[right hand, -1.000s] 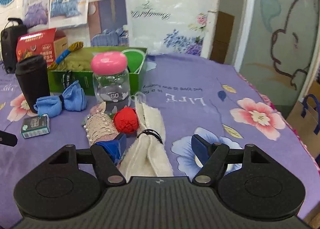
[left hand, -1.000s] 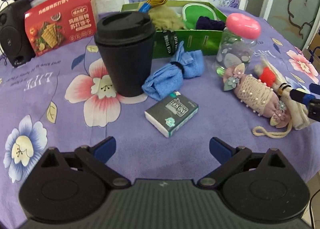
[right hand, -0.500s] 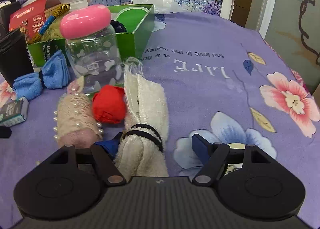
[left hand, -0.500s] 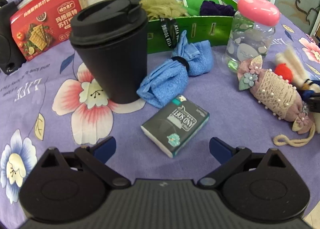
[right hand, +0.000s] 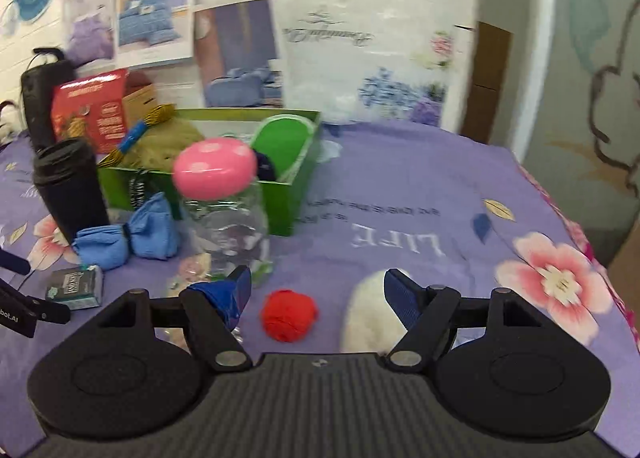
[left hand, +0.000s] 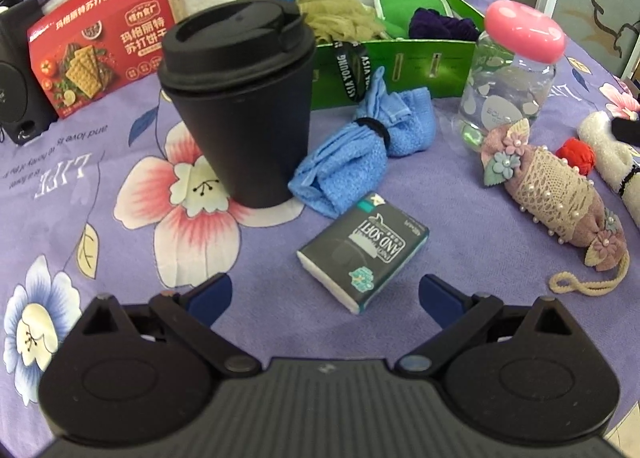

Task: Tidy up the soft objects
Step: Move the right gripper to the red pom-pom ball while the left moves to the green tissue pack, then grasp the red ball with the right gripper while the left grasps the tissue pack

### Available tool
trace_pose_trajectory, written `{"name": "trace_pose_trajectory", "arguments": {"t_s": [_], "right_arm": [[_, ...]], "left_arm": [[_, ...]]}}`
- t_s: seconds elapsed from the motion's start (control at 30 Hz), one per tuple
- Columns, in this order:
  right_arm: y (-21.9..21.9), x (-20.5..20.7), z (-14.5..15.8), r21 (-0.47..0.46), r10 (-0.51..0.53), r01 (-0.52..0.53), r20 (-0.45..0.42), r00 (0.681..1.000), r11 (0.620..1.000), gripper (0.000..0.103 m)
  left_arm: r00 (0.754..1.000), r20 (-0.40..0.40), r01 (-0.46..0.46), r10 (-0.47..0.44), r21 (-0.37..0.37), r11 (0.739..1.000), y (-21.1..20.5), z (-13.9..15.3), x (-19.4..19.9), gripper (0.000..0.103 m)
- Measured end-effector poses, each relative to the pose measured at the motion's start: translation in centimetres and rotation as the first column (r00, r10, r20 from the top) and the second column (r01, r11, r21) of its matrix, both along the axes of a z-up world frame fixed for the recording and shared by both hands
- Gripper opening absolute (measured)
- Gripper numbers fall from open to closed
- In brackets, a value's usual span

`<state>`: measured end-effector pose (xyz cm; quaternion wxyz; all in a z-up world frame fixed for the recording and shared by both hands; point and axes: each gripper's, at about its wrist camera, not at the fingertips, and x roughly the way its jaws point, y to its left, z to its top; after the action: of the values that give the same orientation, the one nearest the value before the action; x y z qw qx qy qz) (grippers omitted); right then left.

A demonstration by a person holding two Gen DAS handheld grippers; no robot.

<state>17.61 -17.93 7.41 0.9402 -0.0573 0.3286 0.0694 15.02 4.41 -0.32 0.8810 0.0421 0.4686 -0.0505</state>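
My left gripper is open and hovers low over the tablecloth. A dark green tissue pack lies just ahead of its gap, untouched. Behind it a blue towel tied with a black band rests against a black lidded cup. My right gripper is open; a red yarn ball sits on the cloth in its gap, not pressed. A rolled white towel lies by its right finger. A lace pouch lies near the table's right side. The green box holds several soft items.
A glass jar with a pink lid stands just ahead of the right gripper's left finger. A red cracker box and a black speaker stand at the back left. The table edge runs close on the right.
The right gripper has shifted left and tilted up: its gap was over the white towel and now frames the red ball. The left gripper edged nearer the tissue pack.
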Motion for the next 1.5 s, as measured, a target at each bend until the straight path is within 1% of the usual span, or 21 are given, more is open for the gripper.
{"name": "trace_pose_trajectory", "arguments": {"t_s": [0.17, 0.23, 0.33, 0.43, 0.53, 0.6, 0.67, 0.83, 1.0, 1.03, 1.07, 1.1, 1.13, 1.17, 1.2, 1.33, 1.4, 1.43, 1.5], "right_arm": [[0.5, 2.5, -2.4, -0.009, 0.056, -0.057, -0.057, 0.997, 0.998, 0.059], [0.4, 3.1, -3.4, -0.019, 0.047, -0.049, -0.087, 0.995, 0.999, 0.059], [0.2, 3.6, -4.8, 0.011, 0.058, -0.057, -0.135, 0.989, 0.998, 0.059], [0.4, 3.2, -5.5, 0.008, 0.063, -0.063, -0.125, 0.99, 0.998, 0.058], [-0.6, 3.5, -6.1, 0.071, 0.035, -0.025, -0.145, 0.989, 0.997, 0.059], [-1.1, 3.5, -6.4, 0.108, 0.034, -0.019, -0.133, 0.99, 0.994, 0.06], [-0.8, 3.2, -6.5, 0.097, 0.028, -0.016, -0.117, 0.993, 0.995, 0.06], [-0.9, 3.3, -6.4, 0.097, 0.026, -0.014, -0.124, 0.992, 0.995, 0.06], [-0.8, 3.2, -6.4, 0.083, 0.025, -0.014, -0.124, 0.992, 0.996, 0.06], [-0.8, 3.2, -6.4, 0.081, 0.024, -0.014, -0.124, 0.992, 0.997, 0.059], [-0.7, 3.2, -6.4, 0.078, 0.025, -0.015, -0.122, 0.992, 0.997, 0.056], [-0.6, 3.1, -6.4, 0.077, 0.031, -0.022, -0.116, 0.993, 0.997, 0.053], [-0.5, 3.0, -6.5, 0.071, 0.04, -0.033, -0.111, 0.993, 0.997, 0.05], [-0.3, 2.7, -6.5, 0.062, 0.052, -0.045, -0.101, 0.994, 0.997, 0.038], [-0.1, 2.4, -6.4, 0.058, 0.066, -0.061, -0.09, 0.994, 0.996, 0.026], [0.0, 1.4, -6.0, 0.058, 0.058, -0.054, -0.068, 0.996, 0.997, 0.024], [-0.2, 0.7, -5.4, 0.066, 0.051, -0.047, -0.063, 0.997, 0.997, 0.024], [-0.4, 0.2, -4.9, 0.071, 0.044, -0.04, -0.049, 0.998, 0.997, 0.024], [-0.4, -1.0, -3.7, 0.073, 0.04, -0.038, -0.017, 0.999, 0.997, 0.024]], "left_arm": [[1.0, -0.01, 0.014, -0.014, 0.007, 1.0, -0.1, -0.3, -0.2, 0.099], [1.0, -0.013, 0.016, -0.016, 0.007, 1.0, -0.2, -0.5, 0.0, 0.099], [1.0, -0.019, 0.01, -0.01, 0.006, 1.0, -0.2, -0.8, 0.7, 0.099], [1.0, -0.027, 0.012, -0.012, -0.016, 1.0, -0.1, -1.4, 1.2, 0.099], [1.0, -0.017, 0.009, -0.009, -0.042, 0.999, 0.1, -1.7, 1.4, 0.099], [1.0, -0.005, 0.016, -0.016, -0.046, 0.999, 0.1, -1.7, 1.5, 0.099], [1.0, 0.002, 0.016, -0.016, -0.037, 0.999, 0.0, -1.8, 1.7, 0.099], [0.999, 0.026, 0.046, -0.045, -0.024, 0.999, -0.7, -1.8, 2.8, 0.099], [0.995, 0.031, 0.096, -0.094, -0.045, 0.994, -0.9, -2.2, 2.8, 0.098], [0.995, 0.033, 0.1, -0.099, -0.049, 0.994, -0.8, -2.2, 2.8, 0.098], [0.994, 0.034, 0.102, -0.1, -0.055, 0.993, -0.8, -2.2, 2.9, 0.097], [0.994, 0.035, 0.104, -0.102, -0.061, 0.993, -0.8, -2.2, 2.9, 0.092], [0.994, 0.043, 0.108, -0.105, -0.064, 0.992, -0.8, -2.2, 2.8, 0.076], [0.993, 0.055, 0.108, -0.104, -0.069, 0.992, -0.8, -2.0, 2.6, 0.067], [0.993, 0.056, 0.107, -0.103, -0.079, 0.991, -0.6, -1.8, 2.4, 0.06], [0.996, 0.038, 0.082, -0.078, -0.116, 0.99, -0.4, -1.2, 1.9, 0.05], [0.997, 0.018, 0.074, -0.072, -0.175, 0.982, 0.3, -0.6, 1.3, 0.046], [0.998, 0.011, 0.07, -0.069, -0.198, 0.978, 0.7, -0.3, 1.0, 0.045], [0.998, 0.023, 0.063, -0.059, -0.213, 0.975, 1.2, 0.4, 0.1, 0.045]]}}
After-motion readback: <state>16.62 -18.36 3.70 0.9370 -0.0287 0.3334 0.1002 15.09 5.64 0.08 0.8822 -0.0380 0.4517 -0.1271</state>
